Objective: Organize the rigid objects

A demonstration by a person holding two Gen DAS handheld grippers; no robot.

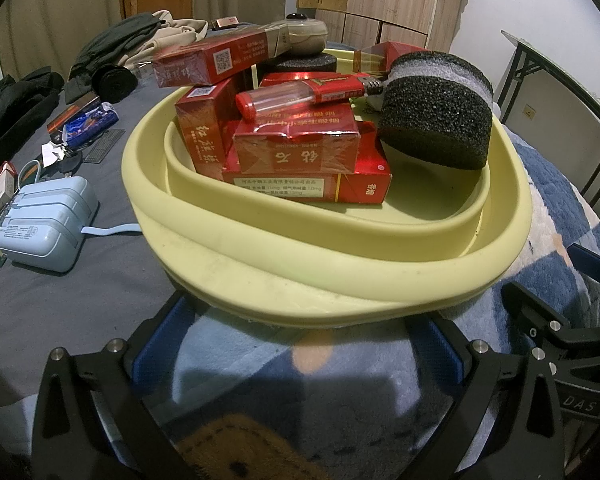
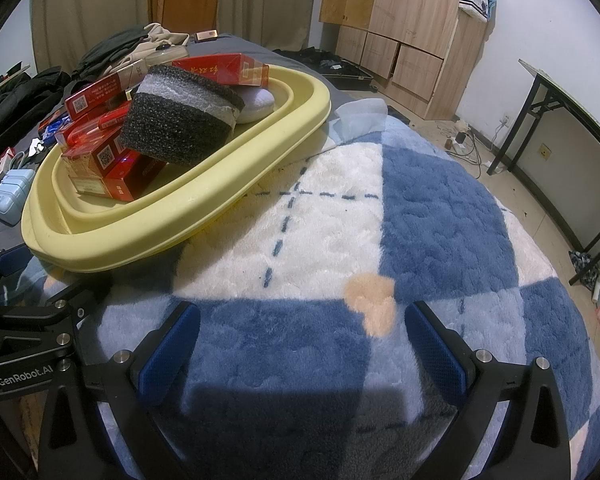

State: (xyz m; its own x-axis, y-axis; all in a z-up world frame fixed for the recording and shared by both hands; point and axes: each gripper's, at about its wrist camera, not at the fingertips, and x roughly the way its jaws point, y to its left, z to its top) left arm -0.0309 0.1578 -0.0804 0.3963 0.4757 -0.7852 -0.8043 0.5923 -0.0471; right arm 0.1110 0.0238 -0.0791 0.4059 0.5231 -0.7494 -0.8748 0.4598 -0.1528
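On blanket [image 2: 332,216]: loaded basin [image 1: 260,256] (jaws apart).

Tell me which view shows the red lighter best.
The left wrist view. The red lighter lies in full side profile on top of the red boxes in the yellow basin. In the right wrist view it is small, foreshortened and partly hidden behind the foam block.

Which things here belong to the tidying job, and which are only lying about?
Job: yellow basin, red boxes, red lighter, black foam block.

Lying about: blue charger, clothes pile, checked blanket, wooden cabinet, folding table.
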